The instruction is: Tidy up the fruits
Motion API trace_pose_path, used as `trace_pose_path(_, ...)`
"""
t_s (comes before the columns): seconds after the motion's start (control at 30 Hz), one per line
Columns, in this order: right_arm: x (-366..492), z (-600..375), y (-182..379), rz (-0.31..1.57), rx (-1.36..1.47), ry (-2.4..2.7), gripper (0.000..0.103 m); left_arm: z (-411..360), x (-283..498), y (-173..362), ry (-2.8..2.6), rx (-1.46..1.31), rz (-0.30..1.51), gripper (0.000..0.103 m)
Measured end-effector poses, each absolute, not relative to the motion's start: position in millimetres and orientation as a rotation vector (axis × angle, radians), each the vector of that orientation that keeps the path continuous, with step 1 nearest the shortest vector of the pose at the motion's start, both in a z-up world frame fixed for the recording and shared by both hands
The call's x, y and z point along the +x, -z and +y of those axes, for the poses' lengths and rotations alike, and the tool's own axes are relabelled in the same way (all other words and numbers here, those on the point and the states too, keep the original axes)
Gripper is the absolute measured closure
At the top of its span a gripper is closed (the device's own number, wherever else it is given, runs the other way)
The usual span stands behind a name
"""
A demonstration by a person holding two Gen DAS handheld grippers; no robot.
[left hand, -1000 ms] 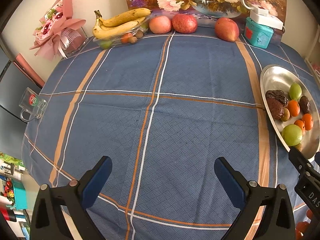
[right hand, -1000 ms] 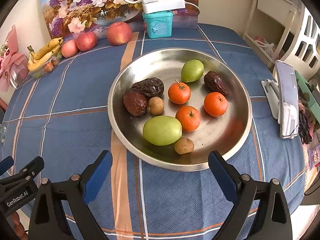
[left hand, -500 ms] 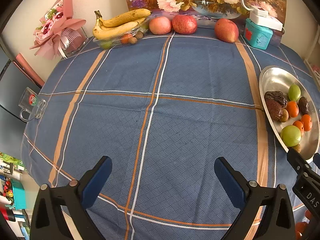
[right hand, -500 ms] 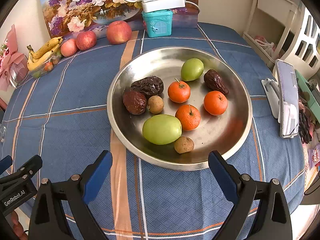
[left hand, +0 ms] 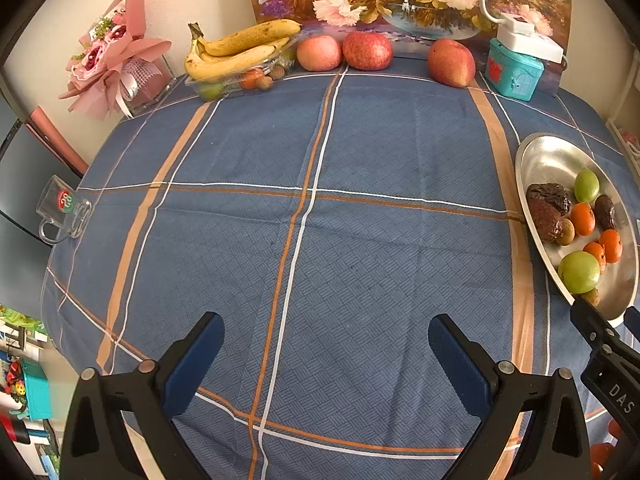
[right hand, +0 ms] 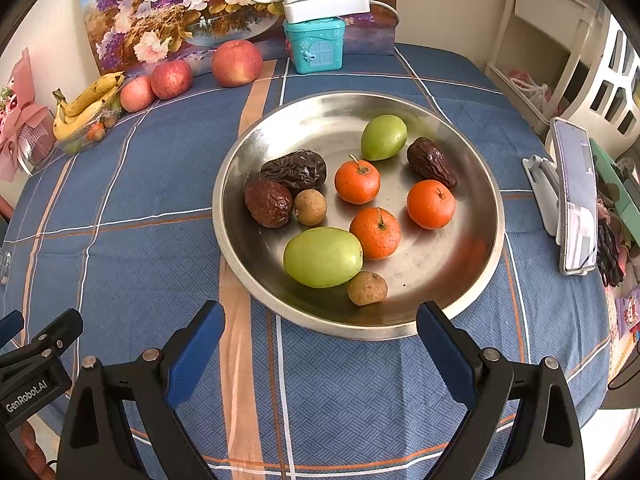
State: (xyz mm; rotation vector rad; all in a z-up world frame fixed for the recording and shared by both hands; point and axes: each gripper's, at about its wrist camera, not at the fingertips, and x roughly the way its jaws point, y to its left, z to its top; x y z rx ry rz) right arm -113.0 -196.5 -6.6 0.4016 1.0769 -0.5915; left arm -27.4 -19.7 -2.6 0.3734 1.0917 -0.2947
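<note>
While both the left gripper (left hand: pixel 326 344) and the right gripper (right hand: pixel 320 330) hang spread and empty, the mixed fruits lie loose in the steel plate (right hand: pixel 256 264) on the tabletop (left hand: pixel 320 240), fitting either sorting ahead or finished.

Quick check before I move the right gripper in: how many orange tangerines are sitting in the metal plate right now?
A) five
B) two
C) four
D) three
D: the right wrist view shows three tangerines grouped right of centre in the metal plate, among two green fruits, three dark dates and two small brown fruits.
</note>
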Motion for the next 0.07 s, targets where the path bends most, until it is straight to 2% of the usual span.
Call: trace_pose_path(0.07, -113.7, -196.6, 6.8, 1.077, 0.402, 0.593, 0.006, -18.8, -28.3, 0.1, 0.296, 0.361, 1.083, 0.0)
